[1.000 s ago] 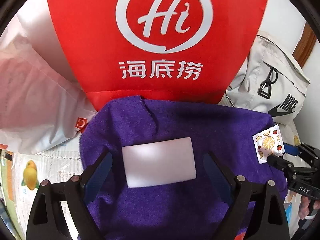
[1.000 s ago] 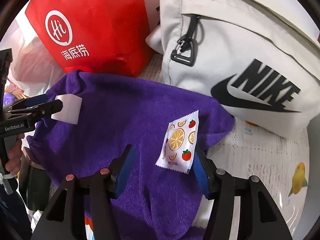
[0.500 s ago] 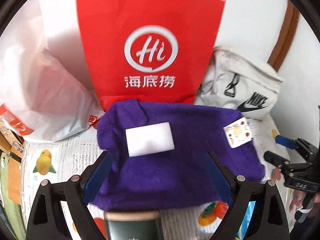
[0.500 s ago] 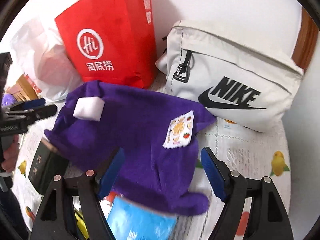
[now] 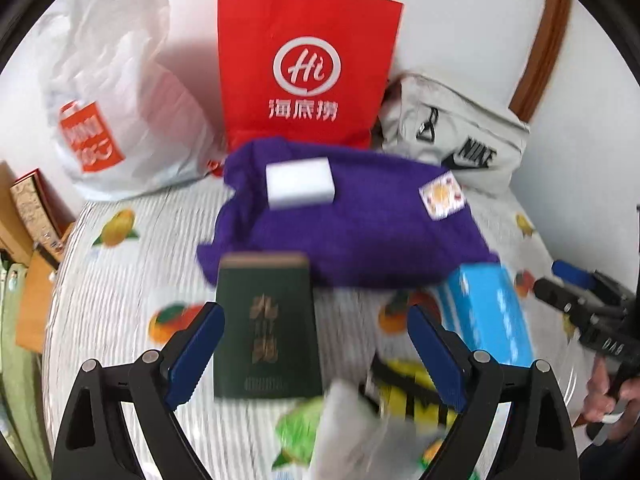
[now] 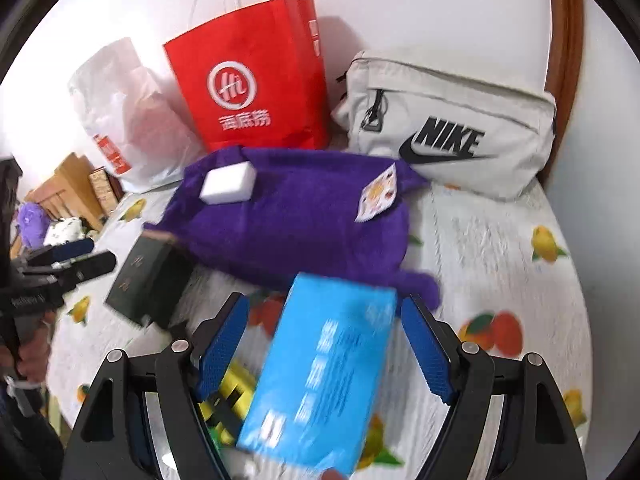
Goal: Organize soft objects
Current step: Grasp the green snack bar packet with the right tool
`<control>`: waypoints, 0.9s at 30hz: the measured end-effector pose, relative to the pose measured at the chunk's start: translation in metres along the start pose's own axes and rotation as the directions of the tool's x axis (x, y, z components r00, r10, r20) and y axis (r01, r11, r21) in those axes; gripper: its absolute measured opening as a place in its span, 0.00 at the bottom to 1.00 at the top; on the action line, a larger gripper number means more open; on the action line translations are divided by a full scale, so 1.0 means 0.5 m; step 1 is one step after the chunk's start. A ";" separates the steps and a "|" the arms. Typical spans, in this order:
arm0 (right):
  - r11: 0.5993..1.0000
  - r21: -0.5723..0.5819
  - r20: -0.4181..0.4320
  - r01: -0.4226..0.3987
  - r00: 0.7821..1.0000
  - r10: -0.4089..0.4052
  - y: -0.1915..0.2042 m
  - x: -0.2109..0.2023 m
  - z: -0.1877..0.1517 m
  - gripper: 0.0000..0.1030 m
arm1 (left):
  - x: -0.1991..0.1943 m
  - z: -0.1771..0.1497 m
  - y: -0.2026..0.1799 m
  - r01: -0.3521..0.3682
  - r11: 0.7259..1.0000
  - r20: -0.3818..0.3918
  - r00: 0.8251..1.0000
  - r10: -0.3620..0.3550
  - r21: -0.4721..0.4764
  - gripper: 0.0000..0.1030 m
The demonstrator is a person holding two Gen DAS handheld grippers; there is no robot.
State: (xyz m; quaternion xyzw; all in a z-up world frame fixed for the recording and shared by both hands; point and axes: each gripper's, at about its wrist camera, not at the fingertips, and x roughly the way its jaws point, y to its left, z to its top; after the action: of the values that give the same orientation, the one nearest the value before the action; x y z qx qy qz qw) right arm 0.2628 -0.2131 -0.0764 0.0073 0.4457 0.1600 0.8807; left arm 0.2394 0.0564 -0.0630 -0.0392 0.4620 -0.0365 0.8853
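Motion blur smears the gold lettering on the dark green box and the print on the blue box past reading. The purple towel hides both boxes' far ends. The yellow-and-black item stays unidentifiable.

A fruit-print cloth carries a purple towel, green box and blue pack.

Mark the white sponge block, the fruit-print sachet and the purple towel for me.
white sponge block (image 5: 300, 185), left wrist view, top face.
fruit-print sachet (image 6: 377, 194), right wrist view, printed front.
purple towel (image 6: 296, 220), right wrist view, bare middle of the cloth.
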 end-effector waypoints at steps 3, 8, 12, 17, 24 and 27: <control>1.000 0.001 -0.007 0.000 1.000 0.000 0.011 -0.023 -0.041 0.76 | -0.017 -0.051 -0.014 0.026 0.999 -0.013 1.000 -0.025 0.023 0.90; 0.999 -0.022 0.015 -0.032 0.999 0.032 0.041 -0.077 -0.117 0.76 | -0.042 -0.110 -0.021 0.018 1.000 -0.007 1.000 -0.018 0.010 0.90; 0.997 -0.074 0.019 -0.032 0.999 0.034 0.068 -0.089 -0.184 0.76 | -0.065 -0.148 -0.011 0.022 0.999 0.007 1.000 -0.022 -0.031 0.90; 0.987 -0.121 -0.021 -0.102 0.995 0.100 0.104 -0.058 -0.272 0.76 | -0.079 -0.192 0.003 -0.015 0.998 0.015 1.000 0.016 -0.064 0.90; 0.978 -0.148 -0.032 -0.144 0.990 0.140 0.144 -0.016 -0.332 0.76 | -0.085 -0.235 0.016 -0.042 0.997 0.001 0.999 0.042 -0.071 0.90; 0.976 -0.178 -0.048 -0.122 0.992 0.115 0.161 0.004 -0.345 0.76 | -0.086 -0.250 0.023 -0.036 0.996 -0.004 0.999 0.036 -0.079 0.90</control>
State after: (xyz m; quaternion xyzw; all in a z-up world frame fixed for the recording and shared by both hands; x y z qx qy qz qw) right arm 0.1059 -0.1588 -0.1694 -0.0489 0.4448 0.2521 0.8580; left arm 0.1128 0.0676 -0.1006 -0.0659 0.4649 -0.0021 0.8829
